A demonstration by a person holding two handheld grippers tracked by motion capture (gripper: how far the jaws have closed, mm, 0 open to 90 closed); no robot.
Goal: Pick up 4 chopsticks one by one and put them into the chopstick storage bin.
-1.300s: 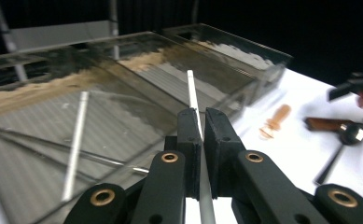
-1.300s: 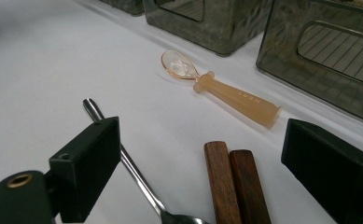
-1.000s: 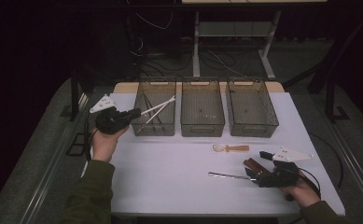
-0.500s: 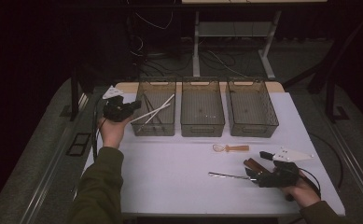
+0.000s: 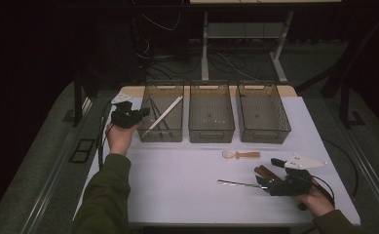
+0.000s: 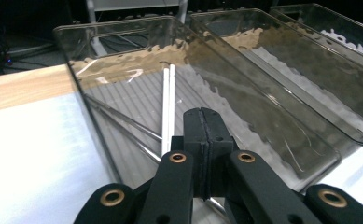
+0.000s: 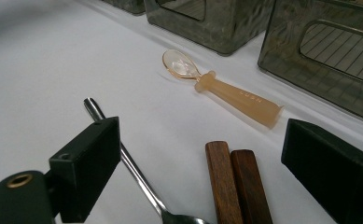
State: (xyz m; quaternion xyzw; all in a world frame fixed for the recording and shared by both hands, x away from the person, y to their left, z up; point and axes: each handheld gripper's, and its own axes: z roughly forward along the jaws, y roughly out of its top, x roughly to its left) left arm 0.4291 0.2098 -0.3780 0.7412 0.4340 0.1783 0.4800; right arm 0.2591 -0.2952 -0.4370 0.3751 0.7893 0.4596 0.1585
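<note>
My left gripper (image 5: pixel 144 113) hovers at the near-left corner of the left clear bin (image 5: pixel 145 132), its jaws shut with nothing between them (image 6: pixel 202 135). In that bin (image 6: pixel 76 56) lie a pair of white chopsticks (image 6: pixel 168 107) (image 5: pixel 165 113) and some thin dark sticks. My right gripper (image 5: pixel 264 181) rests low at the table's front right and is open (image 7: pixel 207 172). Between its jaws lie a metal utensil handle (image 7: pixel 123 161) (image 5: pixel 236 184) and two brown wooden sticks (image 7: pixel 235 182) (image 5: pixel 265 171). A peach-handled clear spoon (image 7: pixel 226 88) (image 5: pixel 240 155) lies just beyond them.
Three clear bins stand in a row at the back of the white table (image 5: pixel 177 185): the middle bin (image 5: pixel 211 131) and the right bin (image 5: pixel 262 132) look nearly bare. Table legs and cables (image 5: pixel 206 58) sit behind the table on the dark floor.
My left gripper has moved away from the person and slightly right, up to the left bin's corner. The right gripper and the items on the table have stayed put.
</note>
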